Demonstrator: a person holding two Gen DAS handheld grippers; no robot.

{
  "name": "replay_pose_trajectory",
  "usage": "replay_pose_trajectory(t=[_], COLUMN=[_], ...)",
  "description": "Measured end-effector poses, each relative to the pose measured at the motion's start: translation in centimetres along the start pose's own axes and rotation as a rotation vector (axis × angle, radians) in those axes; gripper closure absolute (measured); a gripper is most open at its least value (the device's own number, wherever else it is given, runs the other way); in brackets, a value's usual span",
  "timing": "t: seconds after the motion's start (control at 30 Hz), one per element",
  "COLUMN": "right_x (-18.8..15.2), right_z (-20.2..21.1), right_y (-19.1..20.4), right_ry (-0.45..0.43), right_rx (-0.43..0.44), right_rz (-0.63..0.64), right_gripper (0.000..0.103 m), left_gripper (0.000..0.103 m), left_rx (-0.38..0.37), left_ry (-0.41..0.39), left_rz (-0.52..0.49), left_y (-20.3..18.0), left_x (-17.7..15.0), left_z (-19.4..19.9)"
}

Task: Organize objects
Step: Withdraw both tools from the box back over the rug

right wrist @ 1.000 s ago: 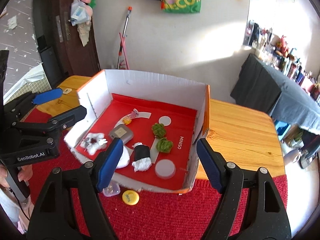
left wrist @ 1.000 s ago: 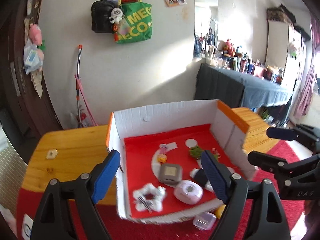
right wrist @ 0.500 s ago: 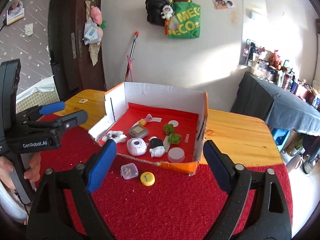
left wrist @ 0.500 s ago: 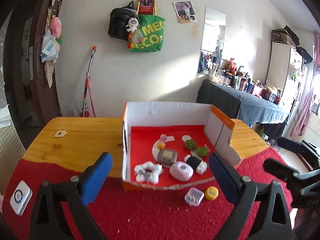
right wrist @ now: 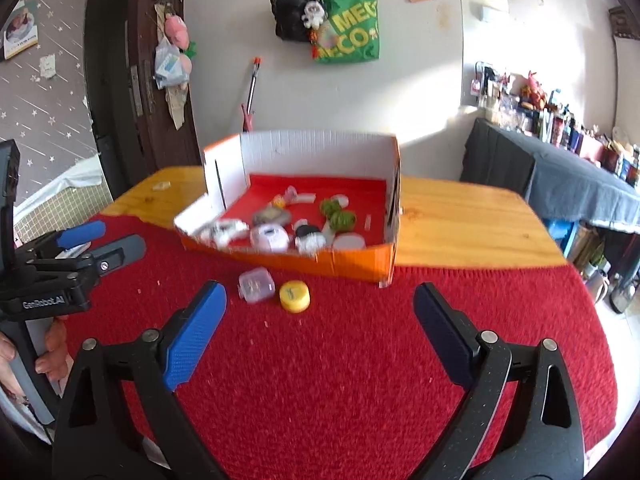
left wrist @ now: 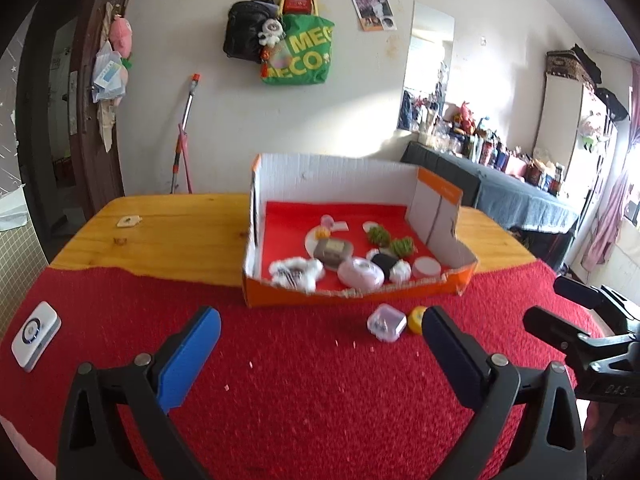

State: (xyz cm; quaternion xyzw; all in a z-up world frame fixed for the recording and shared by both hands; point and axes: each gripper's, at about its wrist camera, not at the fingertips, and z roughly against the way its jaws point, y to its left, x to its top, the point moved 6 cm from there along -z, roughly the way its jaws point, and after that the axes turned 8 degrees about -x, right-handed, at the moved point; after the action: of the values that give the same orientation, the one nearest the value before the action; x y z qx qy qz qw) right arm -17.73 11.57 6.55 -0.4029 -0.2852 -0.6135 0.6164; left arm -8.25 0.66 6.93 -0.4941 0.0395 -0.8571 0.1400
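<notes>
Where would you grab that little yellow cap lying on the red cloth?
Probably across the rim of the yellow cap, coming from above and the near side. It lies flat and round, so any two opposite edges suit. Keep off the clear case close on its left. The right gripper, jaws opening and empty, is nearer.

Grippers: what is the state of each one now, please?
Left gripper: jaws opening, nothing between them.
Right gripper: jaws opening, nothing between them.
</notes>
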Motion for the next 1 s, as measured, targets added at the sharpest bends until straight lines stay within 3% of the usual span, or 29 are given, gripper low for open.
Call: replay_pose_trajectory(t=[0.27, 0.47, 0.9, 1.0], right_x=[-3.5, -5.0, -4.8, -4.5], right_z=[-2.7, -4.2, -6.5, -7.4], right_y=[-0.7, -0.3, 0.2, 0.2], right_ry=[0.116, 0.178, 0.248, 0.275], right_rx=[0.006, 0.012, 0.064, 0.082], right_rz=[-0.046, -0.039, -0.019, -0.008], right_gripper=[0.007, 0.007, 0.007, 0.007], left_gripper=[0.0, 0.0, 0.0, 0.005], left_rx=[0.021, -0.024, -0.047, -0.06], left_ry=[0.121, 0.22, 0.294, 0.316], left_rz=[0.003, 0.056, 0.021, -0.008], left_y=[0.3, 0.8, 0.6, 0.5], left_x=[-3.3, -5.1, -5.0, -4.7], left_z=[-2.6, -4.3, -6.3, -7.2])
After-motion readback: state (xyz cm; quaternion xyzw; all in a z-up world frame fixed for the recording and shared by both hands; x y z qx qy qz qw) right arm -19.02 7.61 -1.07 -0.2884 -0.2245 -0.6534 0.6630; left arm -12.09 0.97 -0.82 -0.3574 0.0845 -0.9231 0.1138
